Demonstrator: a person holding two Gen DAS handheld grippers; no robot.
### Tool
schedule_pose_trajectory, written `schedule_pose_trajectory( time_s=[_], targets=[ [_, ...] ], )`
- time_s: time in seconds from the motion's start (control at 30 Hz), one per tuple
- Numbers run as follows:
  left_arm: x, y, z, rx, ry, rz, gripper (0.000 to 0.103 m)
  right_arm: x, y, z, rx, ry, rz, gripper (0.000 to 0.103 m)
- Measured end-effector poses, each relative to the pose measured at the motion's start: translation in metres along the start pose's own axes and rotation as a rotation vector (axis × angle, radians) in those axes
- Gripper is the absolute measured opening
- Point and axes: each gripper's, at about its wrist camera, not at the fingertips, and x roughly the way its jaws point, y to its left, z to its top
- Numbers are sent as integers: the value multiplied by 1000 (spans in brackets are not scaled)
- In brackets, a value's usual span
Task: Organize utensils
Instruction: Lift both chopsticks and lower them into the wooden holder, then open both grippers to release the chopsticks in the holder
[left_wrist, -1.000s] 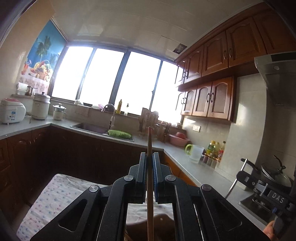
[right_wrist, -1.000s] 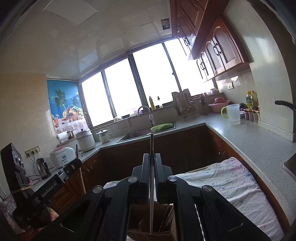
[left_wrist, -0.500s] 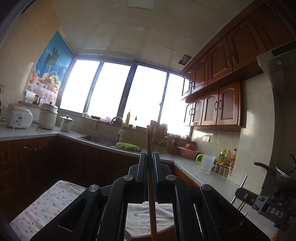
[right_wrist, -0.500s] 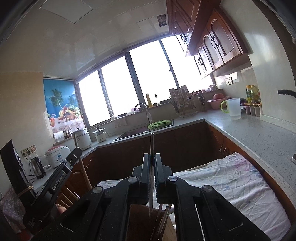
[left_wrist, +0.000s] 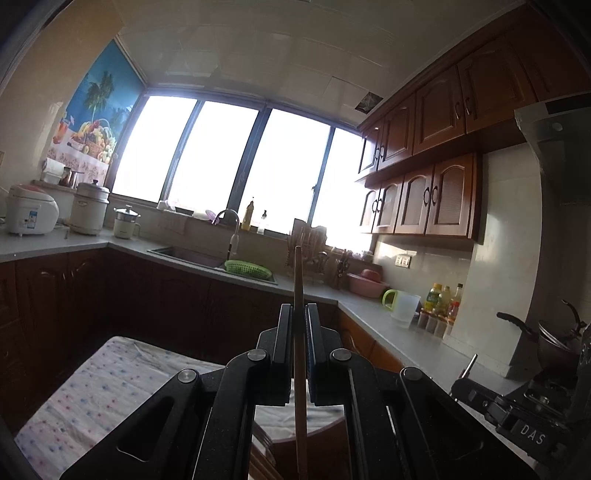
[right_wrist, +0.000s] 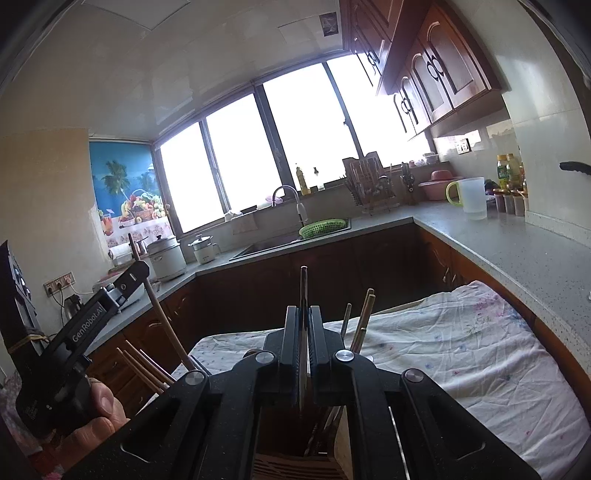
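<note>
Now, the scene line by line.

Left tool (left_wrist: 298, 325): closed tight on a pale wooden chopstick (left_wrist: 298, 280), which stands upright through the jaws, its top poking above them and its lower length running down out of view.

Right tool (right_wrist: 303, 325): closed on a thin dark utensil (right_wrist: 303, 291), also upright; it looks flat and metallic, but its type cannot be told.

Holder (right_wrist: 295, 461): a brown slatted container directly below the right tool, on the cloth-covered bench (right_wrist: 461, 354). The dark utensil's lower end hangs just above or inside its mouth.

Already stored: several wooden chopsticks (right_wrist: 364, 317) lean out of the holder to the right of the right tool; more sticks show on its left, near the left tool as seen from the right camera.

Handling, chopstick: probably light, stiff and smooth. A pinch near mid-length, as here, keeps it from pivoting; a grip close to 1 end would likely let it swing.

Handling, dark utensil: likely thin, rigid and slippery on its flat faces, so the pads should press on those faces, not the edges.

Step in hand: seemingly lowering both pieces into the holder.

Risk: the 2 tools are close together, and a tip could catch on the standing sticks or the holder rim.
</note>
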Motion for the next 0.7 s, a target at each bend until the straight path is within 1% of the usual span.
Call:
schedule_pose_trajectory(
  time_s=[0.07, 0.1, 0.2, 0.3, 0.43, 0.6, 0.63, 0.7],
  targets=[
    [3, 5, 3, -12, 41, -13, 4, 4, 0, -3, -1, 18, -1, 4],
    [0, 5, 4, 1, 36, -8, 4, 5, -1, -6, -2, 30, -1, 4],
    [-6, 5, 15, 27, 58, -24, 4, 10, -3, -15, -1, 68, -4, 5],
    [-7, 7, 29, 58, 87, -37, 4, 11, -5, -21, 8, 86, -10, 5],
    [-7, 13, 42, 62, 104, -42, 5, 8, -4, -20, 17, 95, -10, 5],
    [-8, 15, 49, 70, 116, -40, 5, 7, -1, -19, 9, 102, -12, 5],
    [-7, 15, 50, 68, 123, -41, 5, 7, -1, -18, 11, 104, -11, 6],
    [-8, 16, 52, 58, 139, -47, 9, 6, -2, -18, 17, 101, -7, 10]
  ],
)
